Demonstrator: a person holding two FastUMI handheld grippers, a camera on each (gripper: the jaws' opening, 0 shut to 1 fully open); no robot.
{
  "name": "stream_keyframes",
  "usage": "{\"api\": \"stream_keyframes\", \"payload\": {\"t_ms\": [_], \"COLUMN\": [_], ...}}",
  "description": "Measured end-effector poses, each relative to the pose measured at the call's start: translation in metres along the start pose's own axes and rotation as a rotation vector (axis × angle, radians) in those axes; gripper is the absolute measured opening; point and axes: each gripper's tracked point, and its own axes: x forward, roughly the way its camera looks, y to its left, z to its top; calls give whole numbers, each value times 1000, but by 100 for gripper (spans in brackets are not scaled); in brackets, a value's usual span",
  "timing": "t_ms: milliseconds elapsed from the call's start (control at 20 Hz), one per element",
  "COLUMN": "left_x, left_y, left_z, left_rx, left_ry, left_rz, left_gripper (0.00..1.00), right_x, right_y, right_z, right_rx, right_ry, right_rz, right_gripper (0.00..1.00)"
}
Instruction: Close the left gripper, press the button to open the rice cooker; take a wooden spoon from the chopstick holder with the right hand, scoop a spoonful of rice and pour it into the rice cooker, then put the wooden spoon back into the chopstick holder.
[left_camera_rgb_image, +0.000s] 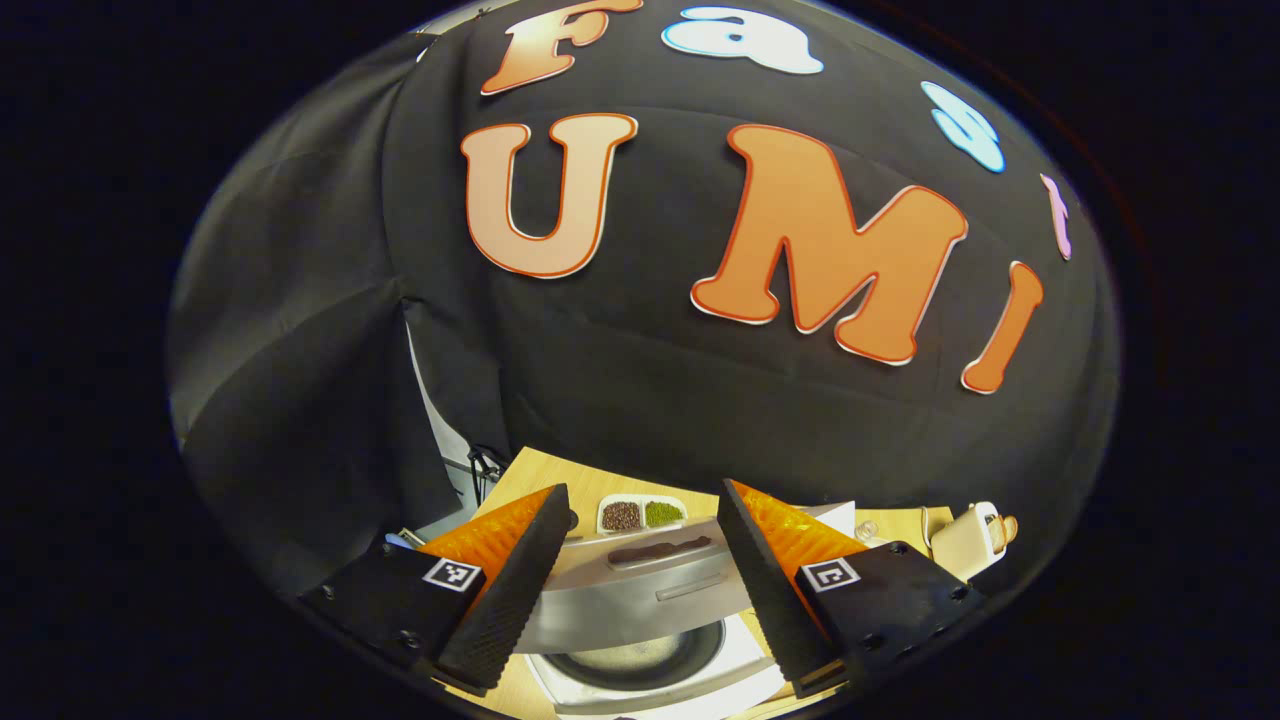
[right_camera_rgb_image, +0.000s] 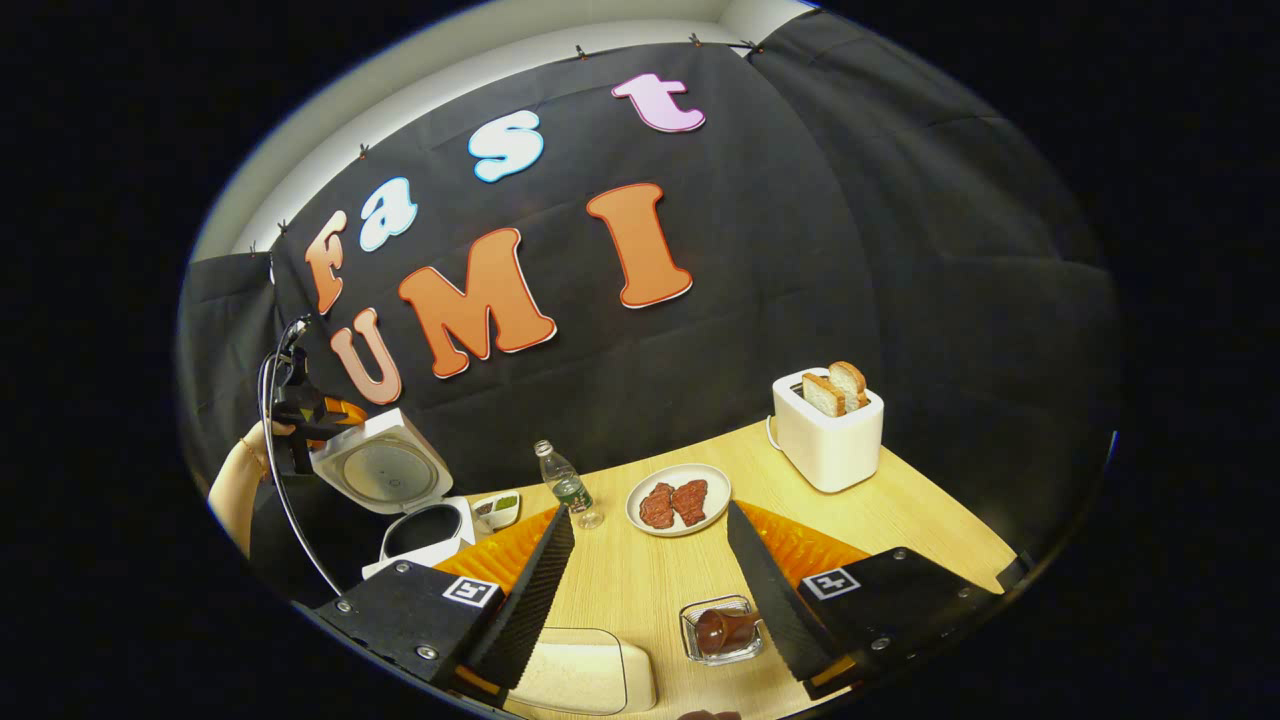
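Rice cooker (right_camera_rgb_image: 420, 500) sits open at the desk (right_camera_rgb_image: 900, 520) edge, lid (left_camera_rgb_image: 640, 590) up. Left hand-held gripper (left_camera_rgb_image: 640, 580) gapes wide above it; right hand-held gripper (right_camera_rgb_image: 645, 590) is wide too, empty. I can't spot the wooden spoon. I'd expect it light, stiff; grip mid-handle.

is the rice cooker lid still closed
No, in the right gripper view the rice cooker lid stands raised, showing its round inner plate above the open pot.

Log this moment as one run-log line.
rice cooker: lid up | left gripper: open, above it | right gripper: open, empty, over table | spoon: not taken
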Motion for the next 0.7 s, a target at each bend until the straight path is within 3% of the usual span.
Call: {"api": "stream_keyframes", "payload": {"t_ms": [200,450,700], "left_x": [-27,-29,-24], "left_y": [-13,-18,-15], "left_z": [-73,-160,-183], "left_rx": [-8,-3,-10], "left_ry": [-5,7,-35], "left_rz": [3,61,108], "left_gripper": [100,100,100], "right_x": [-8,-20,-28], "right_y": [4,-1,-21], "right_z": [-14,-25,-37], "right_rx": [11,-8,8], "right_ry": [35,69,94], "right_rz": [43,64,38], "right_gripper": [95,94,94]}}
